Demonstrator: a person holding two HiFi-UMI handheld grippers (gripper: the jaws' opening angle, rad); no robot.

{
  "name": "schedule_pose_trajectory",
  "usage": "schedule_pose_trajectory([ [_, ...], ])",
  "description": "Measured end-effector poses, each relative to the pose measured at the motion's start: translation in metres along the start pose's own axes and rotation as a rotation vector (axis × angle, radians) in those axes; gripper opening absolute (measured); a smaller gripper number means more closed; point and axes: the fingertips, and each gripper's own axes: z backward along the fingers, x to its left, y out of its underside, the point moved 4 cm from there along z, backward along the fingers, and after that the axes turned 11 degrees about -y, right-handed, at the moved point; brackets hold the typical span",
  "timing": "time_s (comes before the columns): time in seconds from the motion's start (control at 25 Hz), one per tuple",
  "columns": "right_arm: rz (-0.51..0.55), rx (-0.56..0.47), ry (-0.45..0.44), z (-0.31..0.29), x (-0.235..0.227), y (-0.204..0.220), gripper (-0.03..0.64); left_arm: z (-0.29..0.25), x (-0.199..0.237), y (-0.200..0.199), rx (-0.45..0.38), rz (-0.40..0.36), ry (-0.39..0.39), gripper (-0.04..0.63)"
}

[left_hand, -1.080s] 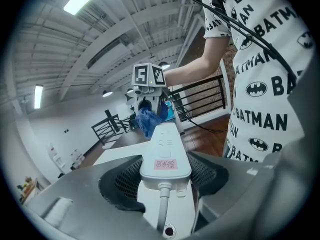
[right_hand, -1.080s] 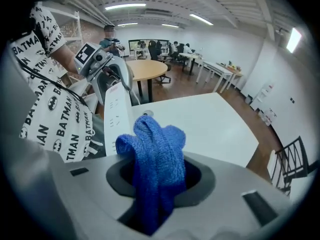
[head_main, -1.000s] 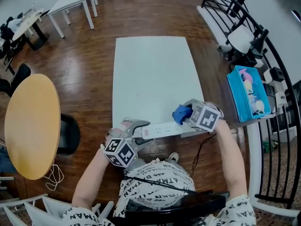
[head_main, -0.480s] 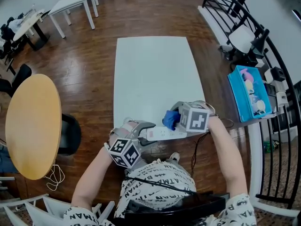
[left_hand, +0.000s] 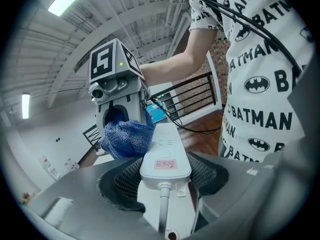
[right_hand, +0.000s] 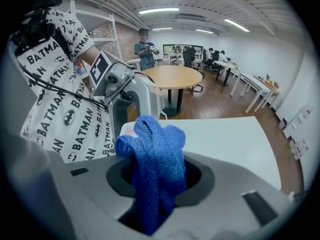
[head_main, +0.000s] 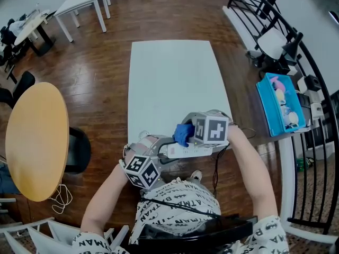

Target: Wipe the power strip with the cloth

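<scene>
The white power strip point(head_main: 189, 151) is clamped at its cord end between the jaws of the left tongs point(head_main: 160, 151) and is held at the near edge of the white bench point(head_main: 175, 83). The blue cloth point(head_main: 183, 133) is bunched in the right tongs point(head_main: 186, 135), which are closed on it. The cloth rests against the strip close to the left tongs.

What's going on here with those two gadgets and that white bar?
A person holds a gripper in each hand at the near edge of a white table. The left gripper is clamped on the cord end of a power strip, holding it up. The right gripper grips a blue cloth, which lies against the strip close to the left gripper, so a wipe seems under way.
</scene>
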Motion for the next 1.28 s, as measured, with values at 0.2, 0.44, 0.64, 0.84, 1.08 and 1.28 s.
schedule_pose_trajectory([
  [0.2, 0.148, 0.107, -0.024, -0.004, 0.009, 0.008, 0.143, -0.001, -0.007, -0.001, -0.002, -0.007, 0.018, 0.279],
  [0.44, 0.278, 0.180, -0.059, -0.003, 0.019, 0.012, 0.143, 0.003, -0.007, -0.001, -0.007, -0.010, 0.026, 0.279],
  [0.64, 0.285, 0.227, -0.050, 0.003, 0.018, 0.026, 0.143, 0.007, -0.003, 0.002, -0.005, -0.008, 0.019, 0.279],
  [0.84, 0.265, 0.276, -0.046, 0.010, 0.020, 0.052, 0.143, 0.010, 0.000, 0.002, -0.003, -0.010, 0.006, 0.279],
  [1.08, 0.181, 0.315, -0.040, 0.020, 0.021, 0.093, 0.143, 0.013, 0.003, 0.002, -0.001, -0.004, -0.006, 0.279],
  [1.28, 0.097, 0.344, -0.029, 0.027, 0.026, 0.126, 0.143, 0.018, 0.007, 0.006, 0.000, 0.012, -0.027, 0.279],
])
